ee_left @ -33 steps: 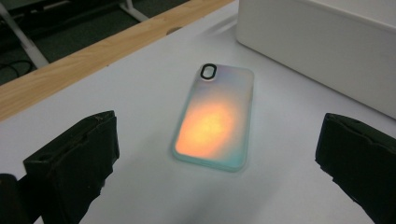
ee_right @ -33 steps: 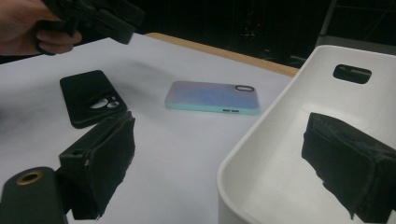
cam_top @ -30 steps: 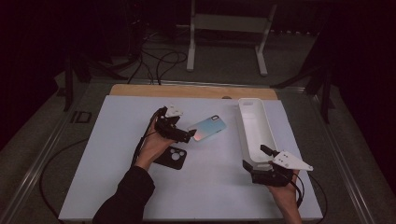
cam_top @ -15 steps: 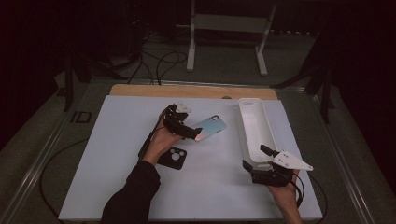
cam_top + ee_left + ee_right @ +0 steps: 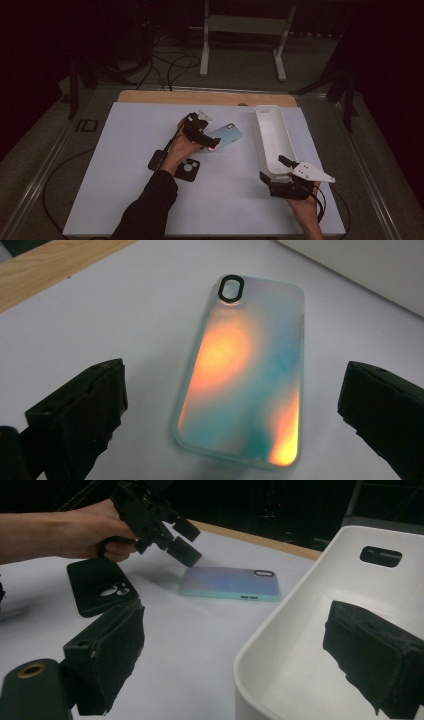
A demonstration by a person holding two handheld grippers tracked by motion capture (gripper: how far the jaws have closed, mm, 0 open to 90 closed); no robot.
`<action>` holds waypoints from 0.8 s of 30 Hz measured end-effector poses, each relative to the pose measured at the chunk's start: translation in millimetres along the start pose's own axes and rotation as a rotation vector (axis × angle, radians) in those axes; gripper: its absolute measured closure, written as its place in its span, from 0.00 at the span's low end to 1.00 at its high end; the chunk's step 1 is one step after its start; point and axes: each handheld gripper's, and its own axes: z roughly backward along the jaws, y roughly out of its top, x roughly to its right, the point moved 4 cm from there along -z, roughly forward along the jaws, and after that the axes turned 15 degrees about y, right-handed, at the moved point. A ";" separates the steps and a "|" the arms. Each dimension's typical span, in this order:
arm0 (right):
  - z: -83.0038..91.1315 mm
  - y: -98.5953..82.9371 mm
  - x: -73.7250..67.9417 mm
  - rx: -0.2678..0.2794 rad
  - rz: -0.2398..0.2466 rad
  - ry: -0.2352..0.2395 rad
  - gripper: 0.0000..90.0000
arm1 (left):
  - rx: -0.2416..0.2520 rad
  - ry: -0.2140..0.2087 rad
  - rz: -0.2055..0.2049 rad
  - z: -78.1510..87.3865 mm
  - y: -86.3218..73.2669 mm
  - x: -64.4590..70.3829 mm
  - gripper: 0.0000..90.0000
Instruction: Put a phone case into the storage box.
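Note:
An iridescent teal-and-orange phone case (image 5: 230, 133) lies flat on the white table mat (image 5: 125, 150), camera hole pointing away from me. My left gripper (image 5: 210, 141) hovers just over its near end. In the left gripper view the jaws stand wide open on either side of the phone case (image 5: 245, 375), touching nothing. My right gripper (image 5: 277, 170) sits at the near end of the white bin (image 5: 272, 125). In the right gripper view it is open across the bin's rim (image 5: 270, 640), one jaw inside and one outside.
A black phone case (image 5: 188, 169) lies beside the left wrist, and another flat black piece (image 5: 156, 160) sits to its left. The bin holds nothing that I can see. A wooden strip (image 5: 150, 96) runs along the table's far edge.
My left gripper has moved a little to the right and forward, closer over the iridescent case. The right gripper and the bin have stayed put.

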 end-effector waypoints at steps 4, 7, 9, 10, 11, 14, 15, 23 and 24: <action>0.4 -0.1 0.4 0.002 -0.002 0.000 0.11 | -0.021 -0.004 -0.002 -8.6 1.9 0.7 0.00; 0.7 -0.2 0.9 0.003 -0.004 0.000 0.11 | -0.034 -0.006 -0.003 -12.3 2.6 1.7 0.00; 1.1 -0.3 1.2 0.004 -0.002 0.001 0.11 | -0.046 -0.008 -0.002 -16.5 2.2 2.7 0.00; 1.3 -0.3 1.2 0.004 -0.002 0.001 0.11 | -0.057 -0.010 0.000 -19.0 1.2 3.3 0.00; 1.4 -0.3 1.1 0.005 -0.003 0.002 0.11 | -0.063 -0.012 0.001 -20.5 0.6 3.7 0.00; 1.7 -0.3 1.3 0.006 -0.002 0.002 0.11 | -0.087 -0.016 -0.006 -27.0 -2.9 6.3 0.00; 1.7 -0.3 1.4 0.007 -0.004 0.001 0.11 | -0.095 -0.013 -0.004 -29.2 -4.1 7.1 0.00; 1.3 -0.7 1.5 0.005 -0.007 0.003 0.11 | -0.115 -0.020 0.002 -35.7 -9.2 8.3 0.00; 1.0 -1.0 1.5 0.004 -0.008 0.002 0.11 | -0.114 -0.021 0.003 -35.6 -9.3 8.4 0.00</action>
